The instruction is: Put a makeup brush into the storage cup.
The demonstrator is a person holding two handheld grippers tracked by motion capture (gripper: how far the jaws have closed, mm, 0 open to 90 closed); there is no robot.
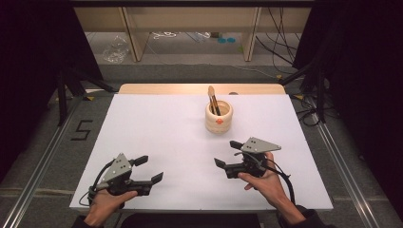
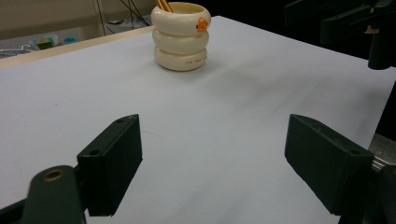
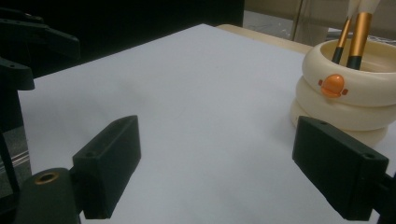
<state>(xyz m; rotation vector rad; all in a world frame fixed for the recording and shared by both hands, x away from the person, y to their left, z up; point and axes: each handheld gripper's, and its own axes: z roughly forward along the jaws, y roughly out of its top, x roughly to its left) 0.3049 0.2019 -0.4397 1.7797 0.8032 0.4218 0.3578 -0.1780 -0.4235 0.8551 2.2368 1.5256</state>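
A cream ringed holder (image 1: 219,116) with an orange dot stands upright on the white table (image 1: 157,123), right of centre, with two brushes (image 1: 212,99) standing in it. My left gripper (image 1: 149,168) rests low near the front left edge, open and holding nothing. My right gripper (image 1: 227,153) is open just in front of the holder, angled left, also holding nothing. In the left gripper view the holder (image 2: 181,35) sits far ahead of the wide-open gripper (image 2: 215,163). In the right gripper view the holder (image 3: 348,93) and gold-handled brushes (image 3: 357,32) are close on the right of the open gripper (image 3: 217,172).
A wooden table edge (image 1: 199,89) runs along the back of the white top. Metal rails (image 1: 43,156) flank the table on the floor. Shelving legs and cables (image 1: 280,42) lie beyond. A dark tripod leg (image 1: 62,95) stands at the left.
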